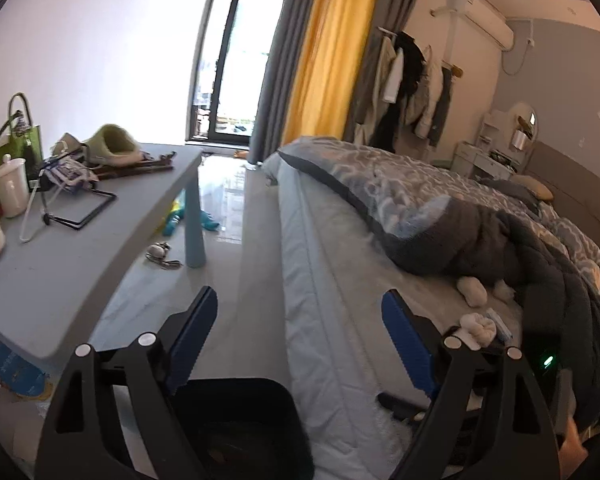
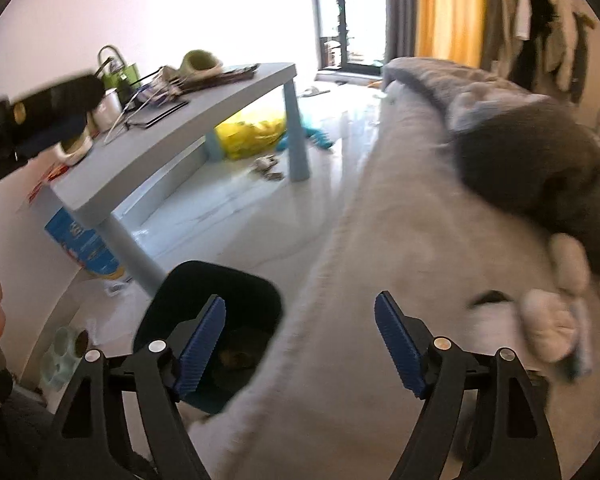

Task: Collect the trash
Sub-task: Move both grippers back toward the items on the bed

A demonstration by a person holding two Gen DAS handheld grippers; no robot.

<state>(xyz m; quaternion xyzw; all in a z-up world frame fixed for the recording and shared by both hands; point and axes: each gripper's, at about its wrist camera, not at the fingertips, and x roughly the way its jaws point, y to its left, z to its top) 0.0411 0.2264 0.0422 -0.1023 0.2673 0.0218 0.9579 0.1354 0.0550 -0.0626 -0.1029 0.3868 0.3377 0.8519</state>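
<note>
Two grippers hang wide and empty over the near edge of the bed (image 1: 340, 280), which fills the right half of both views with a grey quilt (image 1: 480, 216) heaped along its far side. To the left stands the pale blue desk (image 1: 100, 240), cluttered at its back edge with a green bag (image 1: 16, 140), slippers and a white cup (image 1: 10, 192). In the gap of floor between desk and bed sits the dark bin (image 2: 208, 320), its mouth just below the mattress edge. The trash itself, crumpled white tissues (image 1: 476, 326), lies on the sheet at the foot of the quilt's fold, near the bed's near edge and to the right of both tools; more scraps lie on the floor by the desk leg. The likeliest trouble is a grab that catches sheet or quilt along with a tissue, dragging bedding toward the bin, or a wad slipping out and falling beside the bin's rim. The right wrist view is blurred, so aim may be off. The left gripper (image 1: 300, 344) has its jaws spread, nothing between the blue pads; the right gripper (image 2: 300, 344) is likewise spread and touching nothing.
</note>
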